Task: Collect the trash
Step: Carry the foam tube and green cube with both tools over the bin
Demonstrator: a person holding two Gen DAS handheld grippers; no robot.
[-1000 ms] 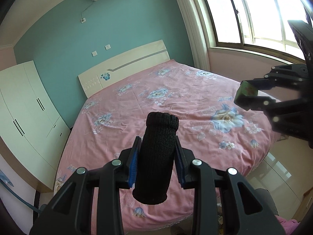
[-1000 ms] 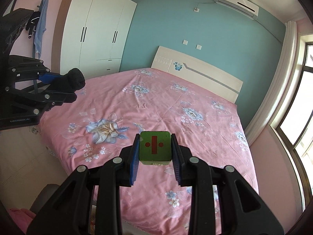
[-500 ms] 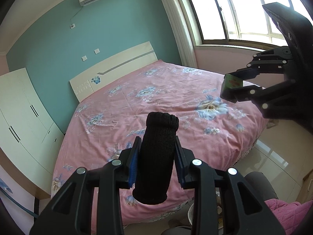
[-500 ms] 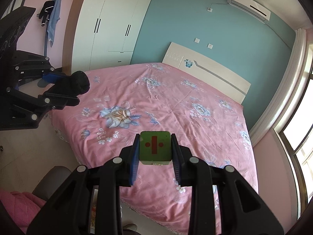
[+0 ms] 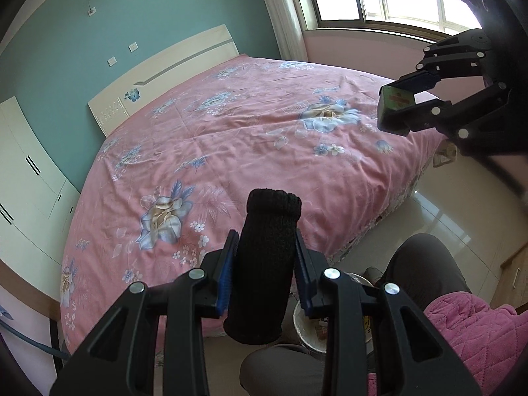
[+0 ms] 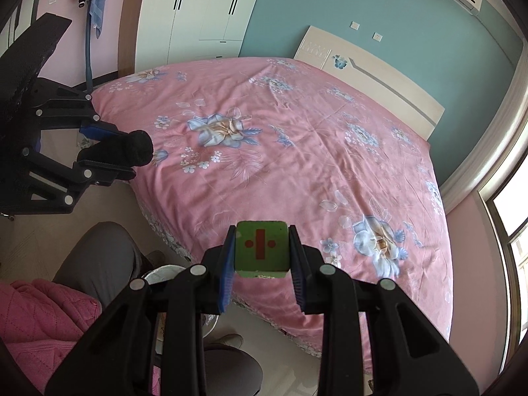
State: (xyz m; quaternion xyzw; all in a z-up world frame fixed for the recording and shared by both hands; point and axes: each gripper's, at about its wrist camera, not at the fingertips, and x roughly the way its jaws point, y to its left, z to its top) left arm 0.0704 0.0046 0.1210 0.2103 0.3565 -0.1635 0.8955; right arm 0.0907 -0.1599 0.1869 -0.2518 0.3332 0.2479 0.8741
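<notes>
Black knit, rolled into a tube: that is what your left claw [image 5: 264, 264] is clamped on, a black knitted roll [image 5: 264, 257] standing up between the blue pads. Your right claw [image 6: 262, 257] is closed on a green block [image 6: 261, 249] with a red bar and two red dots on its face. Both pieces are in the air above the foot of the pink bed [image 6: 297, 138], near your knees.

You are in the carry-to-bin step, judging by how things lie. A pale round bin [image 5: 312, 326] sits on the floor between your legs, mostly hidden behind the left claw, with some litter already inside.

Next, bring each claw over that rim before you loosen it. Take them one at a time; the mouth looks narrow for both.
</notes>
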